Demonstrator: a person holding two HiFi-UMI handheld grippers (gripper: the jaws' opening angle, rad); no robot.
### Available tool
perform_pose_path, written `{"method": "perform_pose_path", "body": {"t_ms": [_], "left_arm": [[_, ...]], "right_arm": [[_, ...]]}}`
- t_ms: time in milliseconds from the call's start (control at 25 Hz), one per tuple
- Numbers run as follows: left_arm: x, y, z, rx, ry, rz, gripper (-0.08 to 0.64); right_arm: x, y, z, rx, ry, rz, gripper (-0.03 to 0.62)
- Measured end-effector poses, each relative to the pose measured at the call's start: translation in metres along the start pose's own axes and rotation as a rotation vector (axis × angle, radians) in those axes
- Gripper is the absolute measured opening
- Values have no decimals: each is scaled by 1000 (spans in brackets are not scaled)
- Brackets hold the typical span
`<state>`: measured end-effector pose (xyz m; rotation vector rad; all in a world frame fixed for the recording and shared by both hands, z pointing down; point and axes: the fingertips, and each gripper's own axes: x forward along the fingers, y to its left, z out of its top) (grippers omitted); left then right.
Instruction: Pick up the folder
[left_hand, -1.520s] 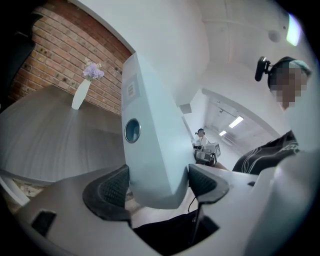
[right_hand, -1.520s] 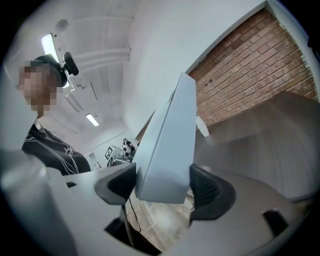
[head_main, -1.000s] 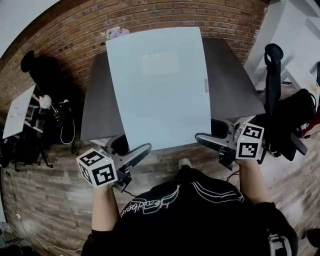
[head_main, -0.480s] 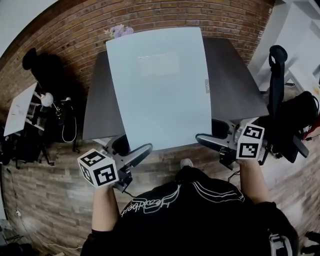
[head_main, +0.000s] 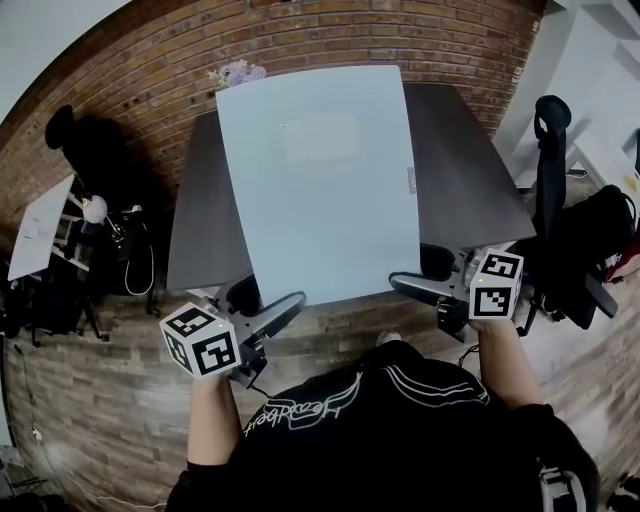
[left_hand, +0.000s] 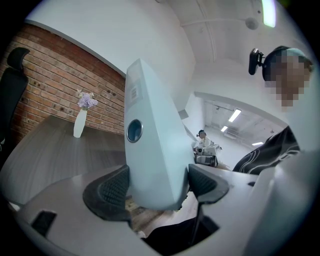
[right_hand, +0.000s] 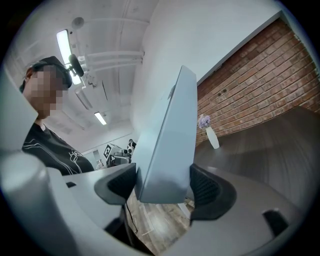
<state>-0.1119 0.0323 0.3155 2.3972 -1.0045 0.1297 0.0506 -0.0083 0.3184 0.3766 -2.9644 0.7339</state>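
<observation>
A large pale blue folder (head_main: 318, 180) is held up off the dark table (head_main: 460, 170), tilted with its far edge toward the brick wall. My left gripper (head_main: 285, 303) is shut on its near left corner, and my right gripper (head_main: 402, 282) is shut on its near right corner. In the left gripper view the folder's spine (left_hand: 150, 145) with a round finger hole stands between the black pads (left_hand: 114, 189). In the right gripper view the folder's edge (right_hand: 167, 145) rises between the pads (right_hand: 205, 187).
A white vase of lilac flowers (head_main: 233, 73) stands at the table's far edge by the brick wall. A black office chair (head_main: 560, 200) is at the right. A lamp and cables (head_main: 110, 225) sit on the floor at the left.
The folder and both grippers have shifted slightly nearer and lower in the head view. Both grips are unchanged.
</observation>
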Motion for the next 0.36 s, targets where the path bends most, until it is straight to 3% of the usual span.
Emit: {"method": "perform_pose_path", "body": {"t_ms": [360], "left_arm": [[5,12,0,-8,15,-2,365]], "right_arm": [[7,-10,-4,22,8,-10,291]]}}
